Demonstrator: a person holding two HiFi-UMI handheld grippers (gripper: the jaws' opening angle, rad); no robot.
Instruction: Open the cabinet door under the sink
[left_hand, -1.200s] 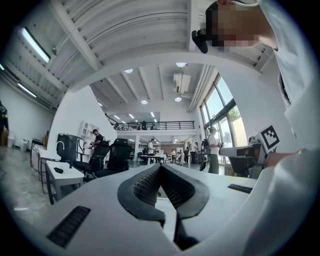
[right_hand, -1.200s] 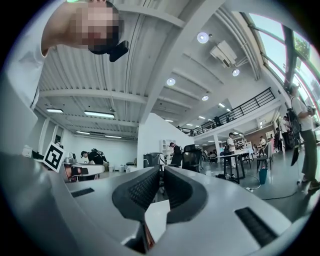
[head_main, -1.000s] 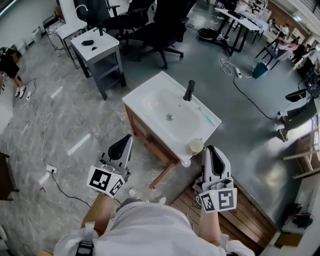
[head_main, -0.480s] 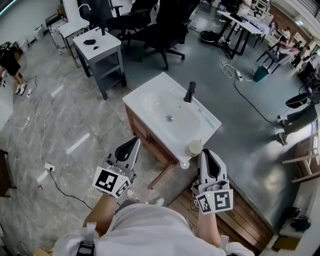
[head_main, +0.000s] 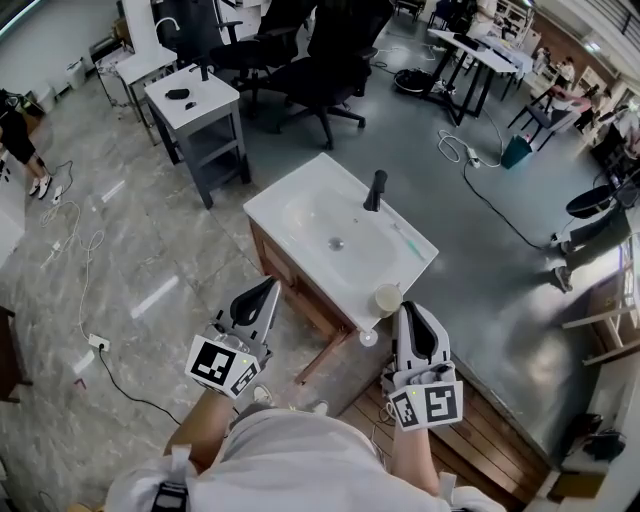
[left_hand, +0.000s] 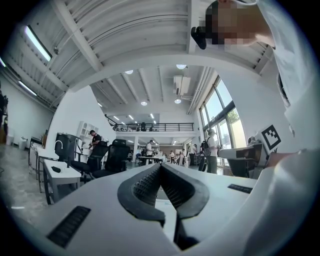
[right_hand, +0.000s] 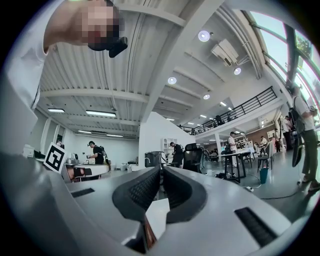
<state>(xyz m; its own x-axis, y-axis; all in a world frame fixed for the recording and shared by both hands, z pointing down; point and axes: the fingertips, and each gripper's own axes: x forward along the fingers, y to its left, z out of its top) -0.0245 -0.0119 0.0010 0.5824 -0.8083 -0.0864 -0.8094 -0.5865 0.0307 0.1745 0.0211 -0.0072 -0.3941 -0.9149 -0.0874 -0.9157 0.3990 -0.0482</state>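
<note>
Ahead of you on the left stands a small grey desk (head_main: 205, 108) with a flat black thing (head_main: 178, 94) on its top, and black office chairs (head_main: 335, 60) stand near it, further away. On the marble floor (head_main: 150, 230) at your left a white cable (head_main: 86, 275) runs to a power strip (head_main: 100, 342). A teal bin (head_main: 517, 151) stands well apart at the right.

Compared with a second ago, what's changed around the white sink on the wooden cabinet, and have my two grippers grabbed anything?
The left gripper drifted slightly right, toward the wooden cabinet. The right gripper edged barely left, beside the pale round cup. Neither took hold of anything: both sets of jaws are shut and empty. The white sink, cup and cabinet look unchanged.
</note>
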